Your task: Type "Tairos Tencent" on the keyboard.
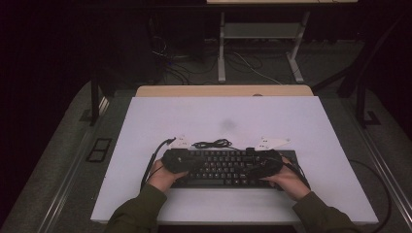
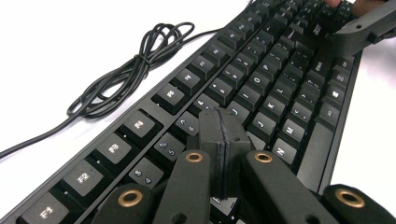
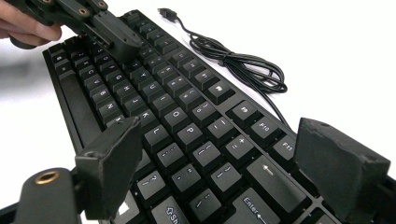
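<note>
High view: my left gripper [image 1: 180,160] and right gripper [image 1: 265,166] sit over the black keyboard [image 1: 223,167], near the table [image 1: 145,145] front edge. Left gripper view: jaws pressed together, tips over the middle letter keys; coiled cable [image 2: 126,70] lies beside the keyboard. Right gripper view: jaws wide apart above the Enter-side keys.

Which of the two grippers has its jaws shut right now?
The left gripper: its jaws are pressed together over the keyboard near the number and letter rows. The right gripper has its jaws spread wide near the Enter key.
</note>
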`<act>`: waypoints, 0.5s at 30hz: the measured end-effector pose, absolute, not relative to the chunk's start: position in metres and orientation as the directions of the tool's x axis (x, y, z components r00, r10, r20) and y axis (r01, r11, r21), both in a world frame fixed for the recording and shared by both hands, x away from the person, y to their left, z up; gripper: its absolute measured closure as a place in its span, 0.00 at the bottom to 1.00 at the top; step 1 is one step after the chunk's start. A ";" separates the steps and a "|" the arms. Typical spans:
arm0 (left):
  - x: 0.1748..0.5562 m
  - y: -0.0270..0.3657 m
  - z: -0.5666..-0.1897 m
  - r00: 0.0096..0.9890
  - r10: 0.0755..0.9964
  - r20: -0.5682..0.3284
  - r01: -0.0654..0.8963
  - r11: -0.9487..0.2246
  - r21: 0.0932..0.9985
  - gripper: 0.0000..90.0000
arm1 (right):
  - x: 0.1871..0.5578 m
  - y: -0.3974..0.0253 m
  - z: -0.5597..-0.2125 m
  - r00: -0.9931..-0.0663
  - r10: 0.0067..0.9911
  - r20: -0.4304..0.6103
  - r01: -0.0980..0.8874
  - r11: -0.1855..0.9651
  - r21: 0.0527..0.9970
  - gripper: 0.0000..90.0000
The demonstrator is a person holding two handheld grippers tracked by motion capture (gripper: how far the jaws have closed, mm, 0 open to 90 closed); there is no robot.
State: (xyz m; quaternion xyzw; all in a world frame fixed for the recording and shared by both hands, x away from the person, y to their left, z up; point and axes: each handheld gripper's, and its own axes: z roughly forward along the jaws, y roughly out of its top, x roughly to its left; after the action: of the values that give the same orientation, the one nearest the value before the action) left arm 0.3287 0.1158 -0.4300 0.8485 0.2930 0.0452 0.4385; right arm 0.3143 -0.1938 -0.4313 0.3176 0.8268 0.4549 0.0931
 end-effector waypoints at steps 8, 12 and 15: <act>0.325 0.119 -0.426 0.830 0.529 -0.177 0.443 -0.432 0.785 0.81 | 0.313 -0.203 -0.430 -0.769 0.624 0.138 0.447 0.370 0.815 0.17; 0.322 0.123 -0.423 0.834 0.525 -0.172 0.431 -0.423 0.797 0.68 | 0.311 -0.210 -0.430 -0.759 0.636 0.140 0.452 0.360 0.816 0.17; 0.319 0.127 -0.421 0.833 0.529 -0.163 0.420 -0.412 0.809 0.60 | 0.308 -0.217 -0.430 -0.754 0.642 0.139 0.452 0.354 0.819 0.17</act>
State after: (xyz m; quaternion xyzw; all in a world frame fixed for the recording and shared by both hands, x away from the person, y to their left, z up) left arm 0.3188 0.1268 -0.4213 0.8383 0.2829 0.0588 0.4624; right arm 0.3080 -0.2165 -0.4305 0.3351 0.8162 0.4592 0.1034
